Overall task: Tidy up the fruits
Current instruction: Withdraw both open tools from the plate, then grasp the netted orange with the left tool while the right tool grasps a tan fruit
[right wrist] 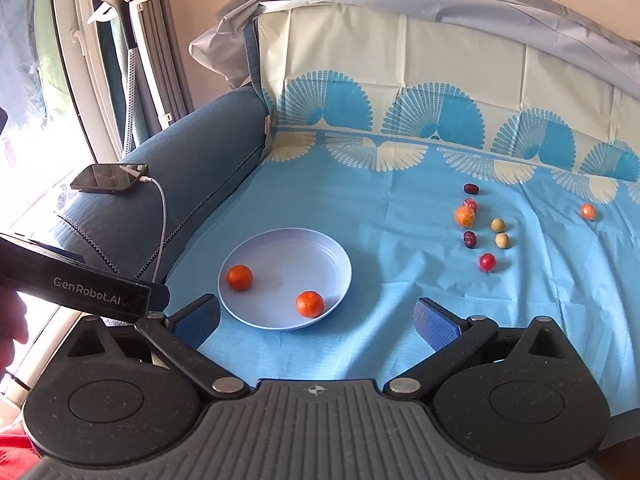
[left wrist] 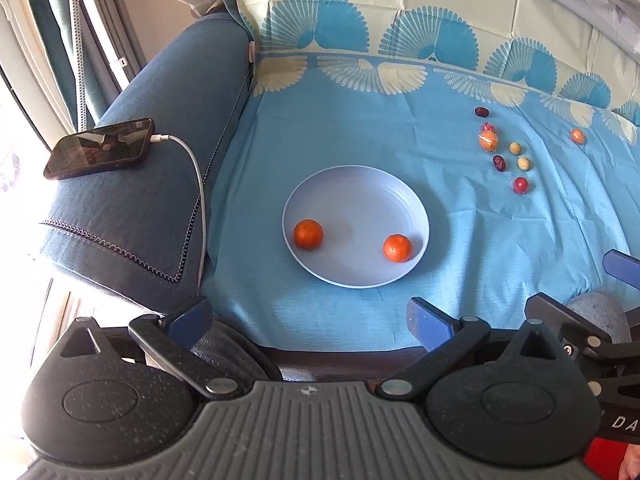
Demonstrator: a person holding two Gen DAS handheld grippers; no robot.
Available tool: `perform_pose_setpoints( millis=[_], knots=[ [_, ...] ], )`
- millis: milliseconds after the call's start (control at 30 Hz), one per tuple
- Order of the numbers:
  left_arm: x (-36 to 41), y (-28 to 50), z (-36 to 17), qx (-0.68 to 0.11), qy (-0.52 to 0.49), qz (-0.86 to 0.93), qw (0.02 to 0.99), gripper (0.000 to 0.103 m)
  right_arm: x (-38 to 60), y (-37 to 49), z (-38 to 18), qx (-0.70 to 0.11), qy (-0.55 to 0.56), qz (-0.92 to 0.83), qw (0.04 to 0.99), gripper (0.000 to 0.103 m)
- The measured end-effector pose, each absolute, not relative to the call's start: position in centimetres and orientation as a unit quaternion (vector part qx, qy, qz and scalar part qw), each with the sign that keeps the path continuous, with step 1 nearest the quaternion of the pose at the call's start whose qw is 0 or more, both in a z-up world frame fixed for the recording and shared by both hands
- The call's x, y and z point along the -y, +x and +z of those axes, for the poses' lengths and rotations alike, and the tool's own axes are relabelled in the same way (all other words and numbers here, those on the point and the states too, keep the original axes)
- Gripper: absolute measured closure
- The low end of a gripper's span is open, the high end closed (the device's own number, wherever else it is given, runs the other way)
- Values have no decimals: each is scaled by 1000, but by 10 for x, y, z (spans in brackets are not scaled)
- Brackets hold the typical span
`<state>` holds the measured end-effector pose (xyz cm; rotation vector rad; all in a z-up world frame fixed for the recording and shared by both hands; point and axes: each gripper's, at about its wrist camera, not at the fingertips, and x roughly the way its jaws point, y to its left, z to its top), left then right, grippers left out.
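Round pale-lilac plastic plate (right wrist: 256, 256) on sofa seat draped in blue fan-print cloth (right wrist: 400, 280), holding two orange mandarins (right wrist: 240, 277), remaining small fruits (right wrist: 487, 262) clustered well apart awaiting collection; left tool (left wrist: 308, 320) and right tool (right wrist: 316, 318) both wide open, empty.

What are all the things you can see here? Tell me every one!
plate: one, pale lilac, on the cloth near the sofa arm
mandarins: two, orange, apart inside the plate
small fruits: eight, red, dark, yellowish and orange, loose on the cloth right of the plate, one orange one farther off
cloth: one, blue with fan pattern, over the sofa seat
phone: one, black, on the sofa arm, white cable plugged in
left hand-held gripper: one, black with blue pads, open
right hand-held gripper: one, black with blue pads, open
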<state>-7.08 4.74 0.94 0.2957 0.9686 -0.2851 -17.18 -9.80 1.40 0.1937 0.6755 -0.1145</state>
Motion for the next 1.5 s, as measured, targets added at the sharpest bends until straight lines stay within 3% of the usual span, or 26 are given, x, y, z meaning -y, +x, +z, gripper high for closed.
perform_pose_setpoints(
  millis=[500,967,1367,1500],
  knots=[
    [20,-54,-6,-480,186,-165,841,0,158,-178,-5,-332,149,-118,924,1],
    [152,21,-33,-499,188,-215,818,0,308,-181,-39,-289,184,-296,892,1],
    [318,156,-121,-510,198,-263,795,0,390,-46,-139,-337,152,-263,891,1],
    [357,189,-153,-523,211,-262,783,0,400,9,-162,-360,125,-222,897,8]
  ],
)
